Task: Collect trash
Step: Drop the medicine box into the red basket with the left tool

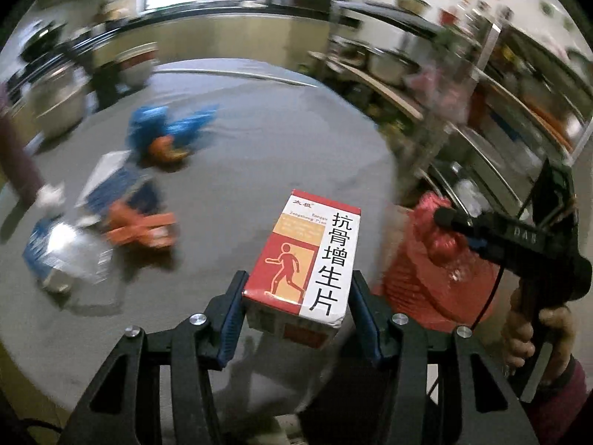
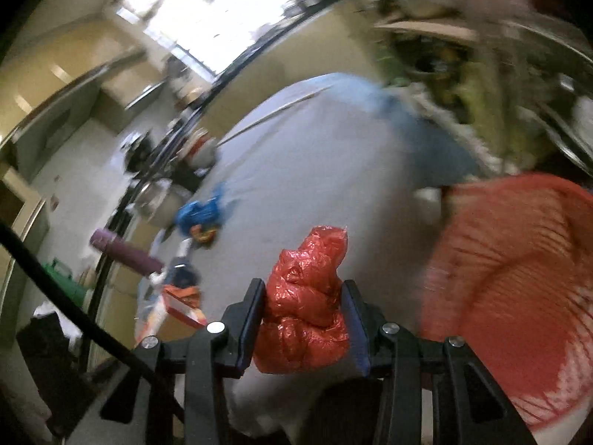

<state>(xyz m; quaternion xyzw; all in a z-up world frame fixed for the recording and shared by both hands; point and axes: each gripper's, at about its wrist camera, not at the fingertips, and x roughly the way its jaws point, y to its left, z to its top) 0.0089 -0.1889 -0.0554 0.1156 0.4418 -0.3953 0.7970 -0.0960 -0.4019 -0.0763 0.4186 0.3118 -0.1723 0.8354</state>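
Note:
My left gripper [image 1: 296, 296] is shut on a red and white medicine box [image 1: 307, 259] with black Chinese print, held above the grey table [image 1: 241, 170]. My right gripper [image 2: 302, 319] is shut on a crumpled red plastic bag [image 2: 307, 296]; the same bag [image 1: 441, 237] and the right gripper's black body show at the right of the left wrist view. A red mesh basket [image 2: 519, 289] sits just right of the bag, and it also shows in the left wrist view [image 1: 426, 293].
More trash lies on the table's left: a blue bag with an orange piece [image 1: 166, 133], blue and orange cartons [image 1: 129, 204] and a shiny wrapper [image 1: 66, 256]. Metal shelves with pots [image 1: 481, 111] stand right of the table. Both views are motion-blurred.

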